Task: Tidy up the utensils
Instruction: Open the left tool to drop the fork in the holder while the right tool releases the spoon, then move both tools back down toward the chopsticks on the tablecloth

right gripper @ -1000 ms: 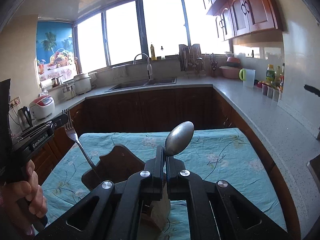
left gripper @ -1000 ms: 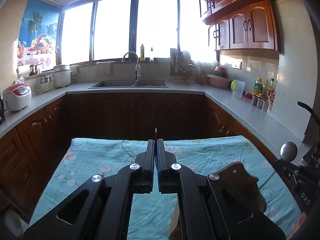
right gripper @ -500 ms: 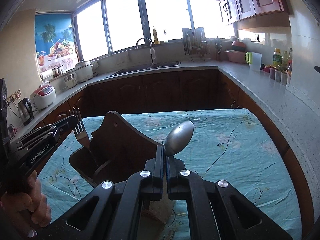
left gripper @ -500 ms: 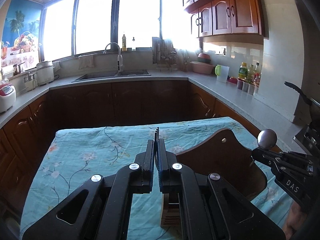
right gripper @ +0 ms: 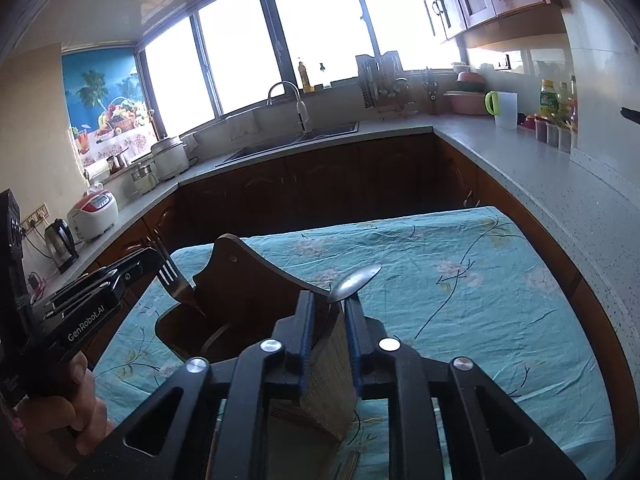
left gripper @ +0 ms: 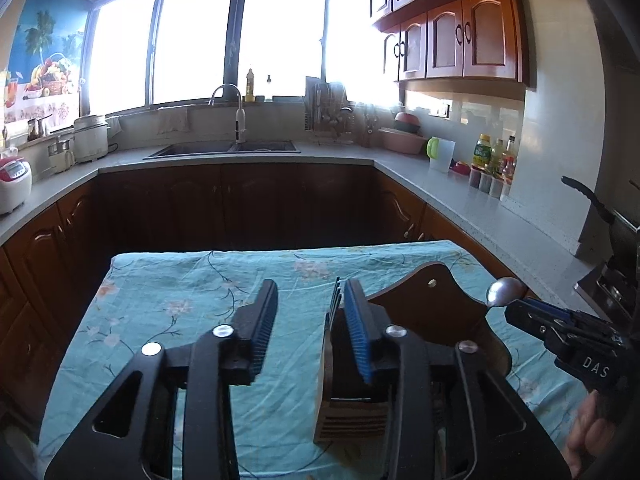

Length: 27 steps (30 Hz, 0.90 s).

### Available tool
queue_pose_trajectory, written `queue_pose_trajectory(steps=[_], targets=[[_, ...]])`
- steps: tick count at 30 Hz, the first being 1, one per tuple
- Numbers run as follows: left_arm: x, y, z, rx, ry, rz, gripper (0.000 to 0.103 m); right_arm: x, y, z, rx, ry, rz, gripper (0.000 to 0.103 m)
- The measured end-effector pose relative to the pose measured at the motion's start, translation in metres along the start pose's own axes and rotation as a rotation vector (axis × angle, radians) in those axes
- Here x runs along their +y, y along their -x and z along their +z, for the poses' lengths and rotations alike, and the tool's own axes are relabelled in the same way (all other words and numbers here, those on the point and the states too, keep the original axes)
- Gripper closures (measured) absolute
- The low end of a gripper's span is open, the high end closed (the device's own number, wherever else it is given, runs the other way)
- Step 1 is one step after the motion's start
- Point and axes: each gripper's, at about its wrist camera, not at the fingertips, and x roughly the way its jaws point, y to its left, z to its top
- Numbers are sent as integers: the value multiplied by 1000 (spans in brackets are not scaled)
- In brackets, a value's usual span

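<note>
A dark wooden utensil holder [left gripper: 424,312] [right gripper: 244,280] stands on the teal flowered tablecloth [left gripper: 192,296]. My left gripper [left gripper: 310,300] is open; a metal fork [left gripper: 334,300] [right gripper: 176,280] leans by its right finger, handle down in the holder's left compartment. My right gripper [right gripper: 330,304] is slightly open above the holder's pale wooden block [right gripper: 324,372]. A metal spoon [right gripper: 354,278] [left gripper: 505,291] stands between its fingers, bowl up. I cannot tell whether the fingers still grip it.
Kitchen counters wrap around the table, with a sink [left gripper: 224,146], rice cookers [right gripper: 94,214], a kettle [right gripper: 60,240] and bottles [left gripper: 494,160]. A hand [right gripper: 72,408] holds the left gripper. The cloth [right gripper: 460,280] lies bare to the right.
My left gripper has opened and let go of the fork, which now stands in the holder. My right gripper has lowered over the holder, its jaws parted slightly, and the spoon has tilted.
</note>
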Motion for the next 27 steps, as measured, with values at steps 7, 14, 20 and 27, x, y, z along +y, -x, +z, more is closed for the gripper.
queue_pose_trajectory(steps=[7, 14, 20, 27], targets=[[21, 30, -7, -8, 69, 13, 41, -15, 32, -8, -40, -72, 10, 43], [53, 66, -38, 34, 175, 31, 21, -19, 73, -31, -93, -108, 17, 16], [62, 94, -82, 101, 207, 45, 21, -19, 100, -61, -91, -127, 14, 9], [59, 119, -130, 180, 225, 37, 21, -20, 127, -104, -73, -129, -9, 8]])
